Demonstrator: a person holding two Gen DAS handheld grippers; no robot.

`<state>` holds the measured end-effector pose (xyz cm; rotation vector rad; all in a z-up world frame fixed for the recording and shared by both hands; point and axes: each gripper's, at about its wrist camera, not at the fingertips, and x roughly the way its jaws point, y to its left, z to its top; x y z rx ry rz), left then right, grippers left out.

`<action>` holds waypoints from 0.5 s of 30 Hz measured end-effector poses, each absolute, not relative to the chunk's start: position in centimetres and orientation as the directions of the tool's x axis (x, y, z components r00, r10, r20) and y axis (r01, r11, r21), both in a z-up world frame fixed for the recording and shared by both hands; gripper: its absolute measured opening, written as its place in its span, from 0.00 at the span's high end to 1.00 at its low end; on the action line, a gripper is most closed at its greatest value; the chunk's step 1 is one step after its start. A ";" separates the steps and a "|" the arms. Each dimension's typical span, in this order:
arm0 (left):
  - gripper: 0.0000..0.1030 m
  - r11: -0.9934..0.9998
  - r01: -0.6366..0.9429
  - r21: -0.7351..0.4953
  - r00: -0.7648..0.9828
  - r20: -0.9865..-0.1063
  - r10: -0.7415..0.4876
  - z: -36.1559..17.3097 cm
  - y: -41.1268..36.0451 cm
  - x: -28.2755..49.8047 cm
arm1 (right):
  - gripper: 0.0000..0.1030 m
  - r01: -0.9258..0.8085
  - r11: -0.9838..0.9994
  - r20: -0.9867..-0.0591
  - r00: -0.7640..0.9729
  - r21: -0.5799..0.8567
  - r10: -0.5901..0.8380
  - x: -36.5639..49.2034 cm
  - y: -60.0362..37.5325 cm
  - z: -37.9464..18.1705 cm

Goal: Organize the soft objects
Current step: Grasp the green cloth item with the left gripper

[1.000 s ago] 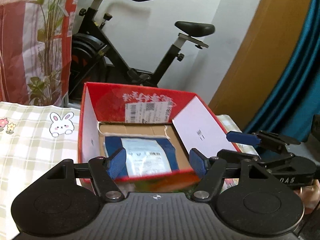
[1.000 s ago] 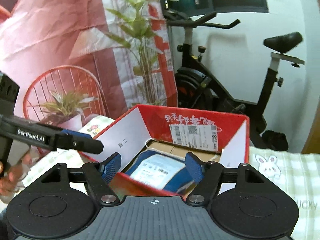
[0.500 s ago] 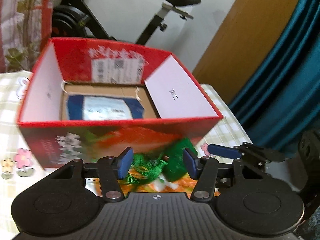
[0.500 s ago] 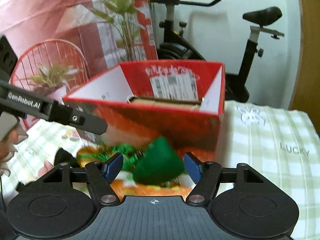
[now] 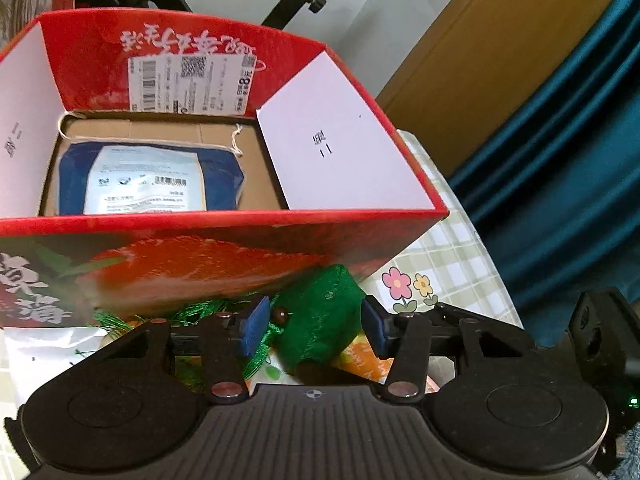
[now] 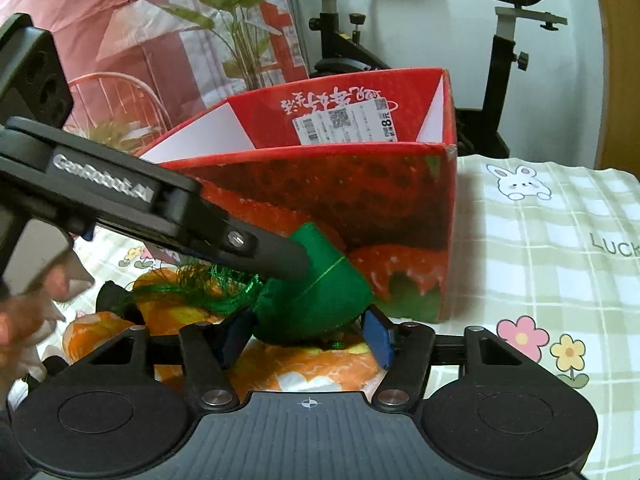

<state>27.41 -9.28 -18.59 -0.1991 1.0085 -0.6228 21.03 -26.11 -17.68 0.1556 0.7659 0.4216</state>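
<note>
**Both claws close in on the green pouch before the red box**

A green stuffed pouch (image 5: 320, 316) with a green tassel (image 6: 208, 286) lies on an orange plush (image 6: 304, 368), right at the foot of the red strawberry box (image 5: 224, 264). The left claw (image 5: 314, 326) has the pouch between its blue pads (image 5: 253, 326); its jaws are closing, with a slight gap showing on the right side, so no firm pinch is visible. The right claw (image 6: 306, 338) also straddles the pouch, jaws closing, its pads low at the pouch's bottom corners; whether they press on it I cannot tell. In the right wrist view, one black finger of the left claw lies across the pouch's top. Inside the open box sits a blue packet (image 5: 150, 178) with a white label on brown cardboard. All rests on a desk under a checked cloth (image 6: 552, 248) printed with flowers and a rabbit. An exercise bike (image 6: 504, 40) stands behind.
</note>
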 end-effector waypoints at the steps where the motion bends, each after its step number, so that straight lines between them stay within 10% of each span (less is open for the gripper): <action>1: 0.49 0.815 0.395 -0.423 0.380 -0.733 -0.565 -18.7 -9.4 27.4 | 0.47 -0.311 0.906 -0.637 0.644 0.287 0.423 21.1 -26.0 -17.6; 15: 0.52 0.749 0.455 -0.481 0.439 -0.611 -0.659 -13.9 -7.1 25.2 | 0.56 -0.386 0.905 -0.523 0.741 0.180 0.421 19.3 -24.8 -11.1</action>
